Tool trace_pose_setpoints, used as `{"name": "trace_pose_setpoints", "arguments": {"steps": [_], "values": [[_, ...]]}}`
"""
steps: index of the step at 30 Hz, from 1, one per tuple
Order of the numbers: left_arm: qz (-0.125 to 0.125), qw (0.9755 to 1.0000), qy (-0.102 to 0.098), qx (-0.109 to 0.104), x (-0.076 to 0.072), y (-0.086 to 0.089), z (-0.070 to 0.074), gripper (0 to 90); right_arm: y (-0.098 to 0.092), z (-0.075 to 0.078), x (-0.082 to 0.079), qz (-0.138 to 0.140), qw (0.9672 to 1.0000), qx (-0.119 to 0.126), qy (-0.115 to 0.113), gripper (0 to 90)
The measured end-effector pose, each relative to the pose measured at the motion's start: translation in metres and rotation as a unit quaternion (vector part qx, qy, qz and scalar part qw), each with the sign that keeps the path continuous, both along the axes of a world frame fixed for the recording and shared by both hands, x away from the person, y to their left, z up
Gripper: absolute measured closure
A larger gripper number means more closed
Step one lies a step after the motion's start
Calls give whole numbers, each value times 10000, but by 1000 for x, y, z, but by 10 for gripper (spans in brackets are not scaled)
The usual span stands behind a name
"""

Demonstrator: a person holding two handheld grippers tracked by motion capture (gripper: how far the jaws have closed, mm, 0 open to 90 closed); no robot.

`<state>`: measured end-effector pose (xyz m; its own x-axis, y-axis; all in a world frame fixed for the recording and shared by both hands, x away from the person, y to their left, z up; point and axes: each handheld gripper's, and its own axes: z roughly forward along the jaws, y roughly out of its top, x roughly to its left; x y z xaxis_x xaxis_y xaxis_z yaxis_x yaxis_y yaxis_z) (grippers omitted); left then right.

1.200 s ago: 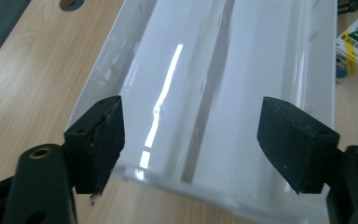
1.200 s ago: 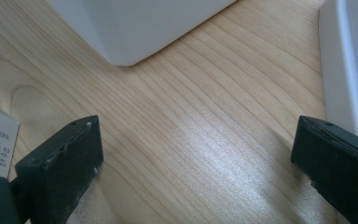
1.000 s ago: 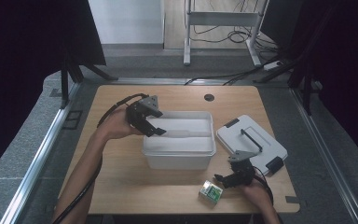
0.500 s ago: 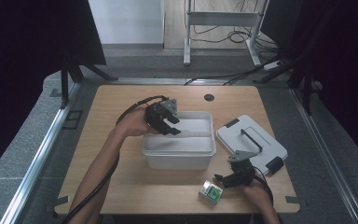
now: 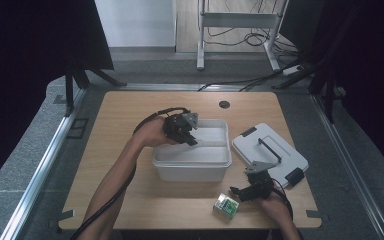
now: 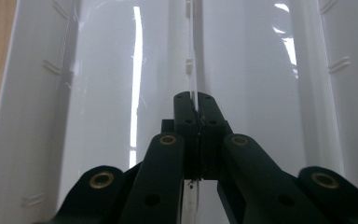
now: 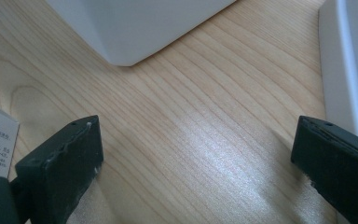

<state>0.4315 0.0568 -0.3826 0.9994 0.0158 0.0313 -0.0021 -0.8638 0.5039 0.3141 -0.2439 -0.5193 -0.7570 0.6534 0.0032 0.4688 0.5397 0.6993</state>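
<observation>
Left gripper clamps clear divider; lower edge hidden.

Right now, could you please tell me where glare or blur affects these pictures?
Left gripper view: bright streaks of glare run along the white bin, while the near tongs look soft. Right gripper view: a pale sheen sits on the table. High view: evenly lit table, dark surroundings.

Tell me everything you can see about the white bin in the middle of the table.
The white bin is a rectangular open tub of glossy plastic, standing upright on the wooden table. A thin clear divider runs along its middle and splits it in two compartments. The left gripper reaches inside and is shut on that divider. Its lid lies beside it, apart.
</observation>
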Motion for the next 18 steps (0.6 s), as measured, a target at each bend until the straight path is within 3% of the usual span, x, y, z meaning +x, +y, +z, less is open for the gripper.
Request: {"name": "trace_pose_setpoints", "arguments": {"steps": [10, 18], "values": [[-26, 10000, -46, -47, -1, -1, 8, 892, 0, 0, 0, -1, 10000, 0, 0, 17], [-8, 9994, -273, -203, -7, -3, 28, 891, 0, 0, 0, -9, 10000, 3, -6, 18]]}}
